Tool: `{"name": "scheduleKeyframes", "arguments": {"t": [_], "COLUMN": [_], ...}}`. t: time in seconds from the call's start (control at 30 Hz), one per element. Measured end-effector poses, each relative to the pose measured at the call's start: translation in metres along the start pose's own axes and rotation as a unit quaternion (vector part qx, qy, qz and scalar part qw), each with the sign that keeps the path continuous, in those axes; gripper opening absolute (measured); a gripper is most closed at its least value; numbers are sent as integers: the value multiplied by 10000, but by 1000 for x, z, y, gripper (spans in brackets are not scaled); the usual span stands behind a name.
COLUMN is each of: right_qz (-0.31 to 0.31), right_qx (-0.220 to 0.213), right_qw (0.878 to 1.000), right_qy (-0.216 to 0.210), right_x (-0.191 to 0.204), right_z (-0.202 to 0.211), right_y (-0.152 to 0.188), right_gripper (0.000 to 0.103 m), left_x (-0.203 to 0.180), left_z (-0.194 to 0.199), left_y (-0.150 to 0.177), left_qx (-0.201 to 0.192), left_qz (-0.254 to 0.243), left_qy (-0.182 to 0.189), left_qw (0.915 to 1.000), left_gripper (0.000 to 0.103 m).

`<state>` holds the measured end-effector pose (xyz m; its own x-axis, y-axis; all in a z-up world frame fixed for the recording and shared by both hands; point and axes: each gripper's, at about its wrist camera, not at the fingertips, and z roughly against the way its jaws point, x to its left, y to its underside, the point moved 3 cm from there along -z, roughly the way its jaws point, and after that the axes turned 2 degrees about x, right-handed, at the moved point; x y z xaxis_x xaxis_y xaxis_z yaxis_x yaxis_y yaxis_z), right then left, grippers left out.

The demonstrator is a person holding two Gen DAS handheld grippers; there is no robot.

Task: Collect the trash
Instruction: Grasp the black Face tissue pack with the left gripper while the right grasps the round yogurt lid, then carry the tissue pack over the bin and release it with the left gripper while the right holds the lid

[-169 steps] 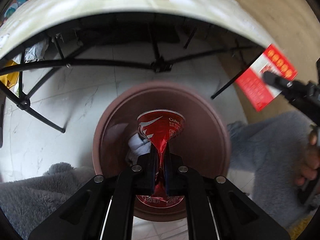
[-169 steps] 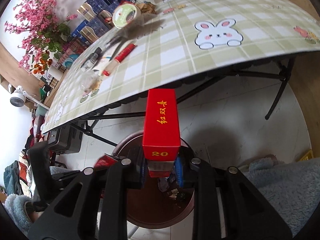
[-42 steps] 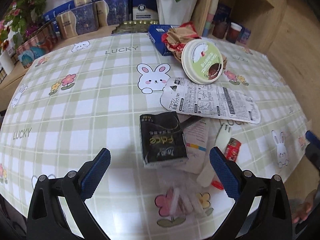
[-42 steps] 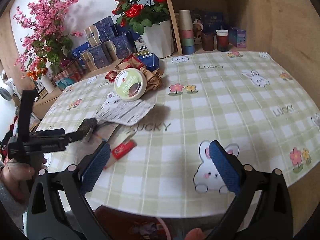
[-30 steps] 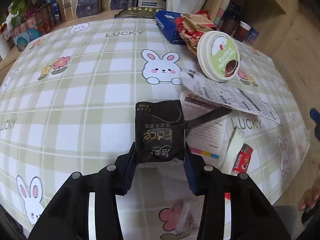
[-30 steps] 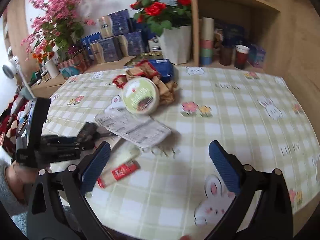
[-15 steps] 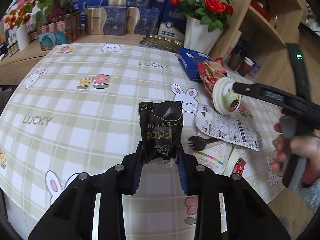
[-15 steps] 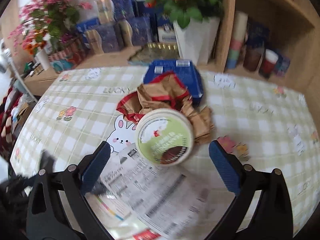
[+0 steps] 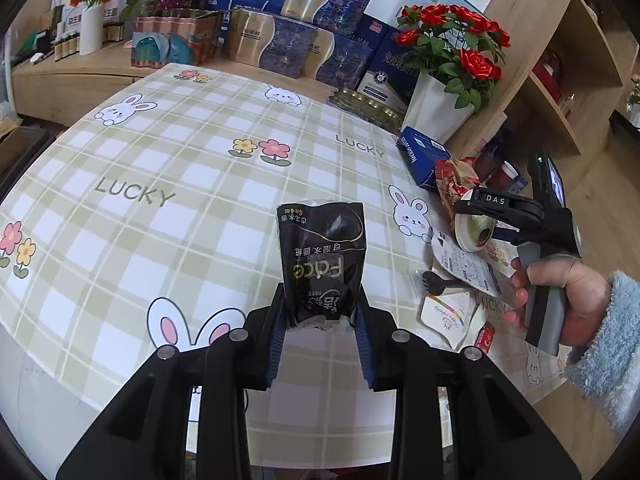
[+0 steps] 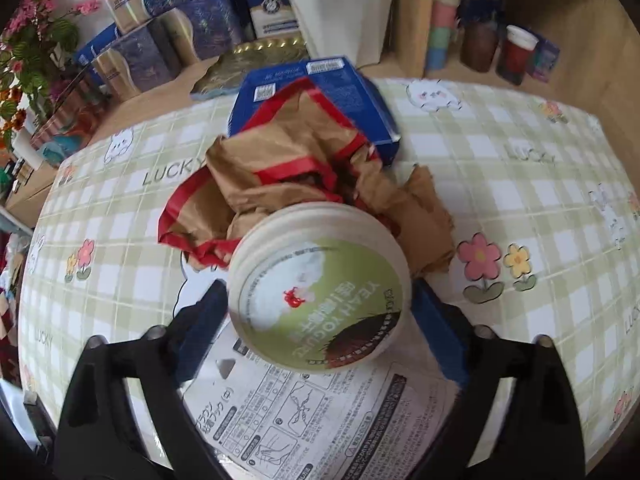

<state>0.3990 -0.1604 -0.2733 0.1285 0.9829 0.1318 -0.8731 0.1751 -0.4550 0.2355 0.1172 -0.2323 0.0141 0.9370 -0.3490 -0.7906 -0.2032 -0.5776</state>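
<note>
L gripper (image 9: 320,320) pinches black plastic tissue pack (image 9: 322,256), lifted off the checked green-white tablecloth (image 9: 160,168). R gripper (image 10: 320,312) straddles round white yogurt tub w/ green lid (image 10: 320,292), pads at both sides; clamped or not, can't tell. Under it: printed white backing card (image 10: 320,412). Behind: crumpled brown-red paper bag (image 10: 288,168), then blue cardboard box (image 10: 344,92). Progress approx. mid: 1 item in hand, tub, card, bag, box, black plastic fork (image 9: 440,283), small wrappers left.

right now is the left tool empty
No, the left tool is clamped on the lower end of a black tissue pack, holding it up above the table.
</note>
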Motion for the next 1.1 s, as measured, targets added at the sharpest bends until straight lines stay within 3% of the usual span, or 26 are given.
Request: {"name": "scheduleKeyframes", "arguments": {"t": [0.33,0.47,0.73,0.97,1.1], "right_qz": [529,459,108,-106,-116], "right_qx": [-726,-974,-1581,-1673,-1734], "right_qw": [9946,9903,9766,9737,9734], "right_qy": [-526,-874,-1456,-1546,-1496], "right_x": [-2,-16,-69,-111,-121], "right_z": [60,90,157,186,196], "right_y": [32,51,144,221,248], "right_gripper": [87,87,87,87,87], "left_x": [-24,-36,-70,-107,-121], "left_z": [11,23,46,65,70], "left_y": [5,6,27,66,91], "left_qx": [-71,-136,-148,-58,38], "left_qz": [-297,-414,-811,-1364,-1512], "left_qy": [160,238,500,713,873], "left_qw": [9994,9988,9953,9881,9846], "left_gripper": [31,31,31,31,31]}}
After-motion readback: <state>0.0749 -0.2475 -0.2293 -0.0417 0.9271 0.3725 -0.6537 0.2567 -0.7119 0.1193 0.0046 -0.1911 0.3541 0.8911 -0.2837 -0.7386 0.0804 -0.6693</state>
